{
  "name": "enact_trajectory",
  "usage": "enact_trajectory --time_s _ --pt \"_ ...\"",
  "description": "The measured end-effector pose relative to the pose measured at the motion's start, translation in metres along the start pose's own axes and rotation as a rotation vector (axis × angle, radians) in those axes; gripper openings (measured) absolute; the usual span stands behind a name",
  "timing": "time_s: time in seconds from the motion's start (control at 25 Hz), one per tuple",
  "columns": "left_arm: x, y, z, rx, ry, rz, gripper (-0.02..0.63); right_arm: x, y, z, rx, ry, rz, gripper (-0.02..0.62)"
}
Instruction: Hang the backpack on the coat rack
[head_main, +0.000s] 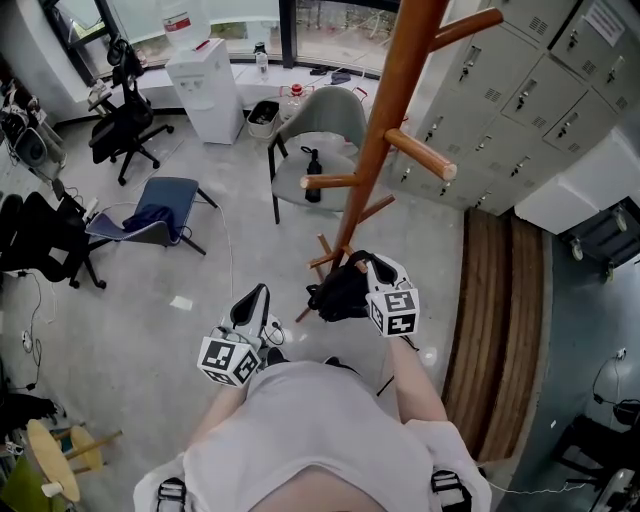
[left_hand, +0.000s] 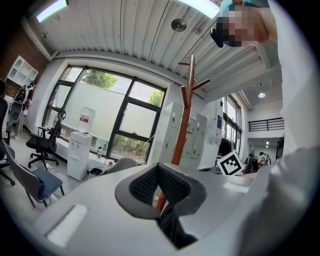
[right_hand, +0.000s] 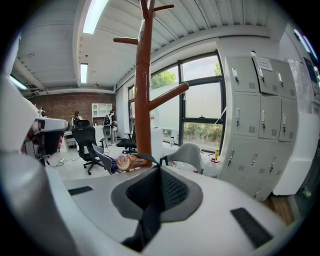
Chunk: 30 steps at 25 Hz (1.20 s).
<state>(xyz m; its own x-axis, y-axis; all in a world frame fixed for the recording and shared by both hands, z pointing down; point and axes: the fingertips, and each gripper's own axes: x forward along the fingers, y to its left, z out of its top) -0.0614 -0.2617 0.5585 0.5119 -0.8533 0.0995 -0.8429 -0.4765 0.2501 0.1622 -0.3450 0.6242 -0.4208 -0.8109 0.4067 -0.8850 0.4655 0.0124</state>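
Observation:
The wooden coat rack (head_main: 385, 120) rises just ahead of me, with pegs at several heights. A black backpack (head_main: 336, 294) hangs bunched near its lowest pegs. My right gripper (head_main: 360, 266) is shut on a black strap (right_hand: 145, 220) of the backpack. In the right gripper view the rack's trunk (right_hand: 144, 100) stands straight ahead, and a thin strap crosses a peg end (right_hand: 127, 162) just beyond the jaws. My left gripper (head_main: 257, 297), lower left of the backpack, is shut on another black strap (left_hand: 172, 227). It faces the rack (left_hand: 186, 115) too.
A grey chair (head_main: 330, 125) with a black bottle (head_main: 313, 180) on it stands behind the rack. Grey lockers (head_main: 520, 90) line the right side. A water dispenser (head_main: 205, 85), a blue folding chair (head_main: 160, 215) and black office chairs (head_main: 125, 130) stand to the left.

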Motion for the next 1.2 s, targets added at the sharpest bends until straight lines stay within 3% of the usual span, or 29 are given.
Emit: enact_trajectory --time_s 0.4,0.44,0.52,0.64,0.92,1.2 --pt "0.006 -0.004 -0.001 0.000 0.000 -0.009 0.009 0.008 0.016 -0.014 -0.092 0.049 0.064 0.021" --pt "0.006 -0.004 0.000 -0.001 -0.001 -0.010 0.011 0.009 0.017 -0.016 -0.096 0.059 0.075 0.058" --pt "0.006 -0.005 -0.001 -0.002 -0.002 -0.014 0.011 0.010 0.018 -0.022 -0.088 0.084 0.092 0.198" --pt "0.007 -0.007 -0.002 -0.001 -0.004 -0.022 0.011 0.002 0.017 -0.025 -0.067 0.084 0.096 0.233" --pt "0.005 -0.014 0.002 0.001 -0.011 -0.040 0.009 -0.027 0.021 -0.007 0.120 -0.050 0.080 0.259" --pt "0.004 -0.022 0.011 0.026 -0.029 -0.066 0.011 -0.055 0.035 0.029 0.147 -0.181 0.069 0.261"
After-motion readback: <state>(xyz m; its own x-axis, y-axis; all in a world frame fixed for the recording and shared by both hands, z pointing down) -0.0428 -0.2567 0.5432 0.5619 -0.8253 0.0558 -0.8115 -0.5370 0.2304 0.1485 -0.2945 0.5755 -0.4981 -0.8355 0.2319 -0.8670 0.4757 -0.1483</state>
